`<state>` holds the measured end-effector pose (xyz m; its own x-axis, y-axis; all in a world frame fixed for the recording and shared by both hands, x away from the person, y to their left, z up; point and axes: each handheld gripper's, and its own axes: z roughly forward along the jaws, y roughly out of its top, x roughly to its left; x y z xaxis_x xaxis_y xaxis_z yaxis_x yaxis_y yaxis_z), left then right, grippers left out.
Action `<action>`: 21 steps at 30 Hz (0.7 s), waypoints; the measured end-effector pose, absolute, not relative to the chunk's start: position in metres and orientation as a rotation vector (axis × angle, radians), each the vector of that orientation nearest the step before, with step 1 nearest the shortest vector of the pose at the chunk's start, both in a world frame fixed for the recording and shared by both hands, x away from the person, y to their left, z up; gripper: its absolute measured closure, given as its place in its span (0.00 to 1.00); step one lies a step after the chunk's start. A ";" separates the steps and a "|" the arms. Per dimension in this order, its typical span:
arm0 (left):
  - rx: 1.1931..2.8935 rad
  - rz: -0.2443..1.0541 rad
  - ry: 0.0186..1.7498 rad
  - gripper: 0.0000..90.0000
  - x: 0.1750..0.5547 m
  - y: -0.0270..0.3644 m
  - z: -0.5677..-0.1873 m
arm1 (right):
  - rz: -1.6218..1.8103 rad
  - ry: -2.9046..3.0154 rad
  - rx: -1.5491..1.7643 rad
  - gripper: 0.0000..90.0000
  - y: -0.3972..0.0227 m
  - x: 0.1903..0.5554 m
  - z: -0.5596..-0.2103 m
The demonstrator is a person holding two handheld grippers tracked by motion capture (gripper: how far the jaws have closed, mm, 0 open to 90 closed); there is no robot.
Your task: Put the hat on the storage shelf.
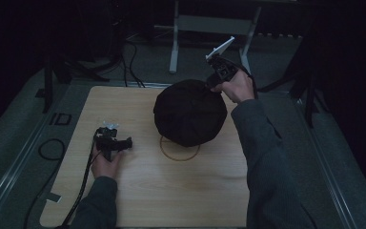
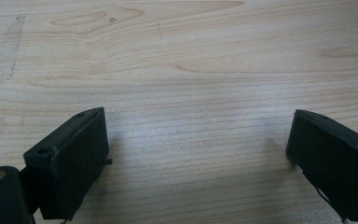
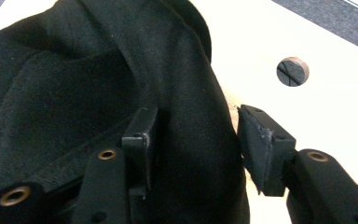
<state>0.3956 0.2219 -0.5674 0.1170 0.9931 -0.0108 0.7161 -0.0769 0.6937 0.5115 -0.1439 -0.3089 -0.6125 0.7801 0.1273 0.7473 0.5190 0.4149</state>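
Observation:
A black cloth hat (image 1: 189, 112) lies bunched in a rounded heap on the far middle of the wooden table (image 1: 138, 191). My right gripper (image 1: 213, 81) is at its far right edge, pointing down into the fabric. In the right gripper view its jaws (image 3: 196, 130) stand apart around a fold of the black cloth (image 3: 98, 70); the right pad is clear of it. My left gripper (image 1: 128, 142) rests low at the table's left, a short way from the hat. Its jaws (image 2: 198, 135) are wide open over bare wood.
A thin circle (image 1: 178, 151) is drawn on the table just in front of the hat. A round hole (image 3: 292, 71) shows in the tabletop beyond the right jaws. Metal stand legs (image 1: 174, 43) rise behind the table. A cable (image 1: 50, 148) loops on the floor at left.

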 end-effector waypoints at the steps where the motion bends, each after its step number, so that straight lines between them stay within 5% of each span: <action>1: 1.852 0.655 1.654 0.06 0.396 0.222 -0.567 | 0.668 2.657 1.344 0.54 -0.147 0.511 -0.308; 21: 1.852 0.656 1.654 0.06 0.396 0.222 -0.567 | 0.647 2.638 1.377 0.54 -0.174 0.511 -0.316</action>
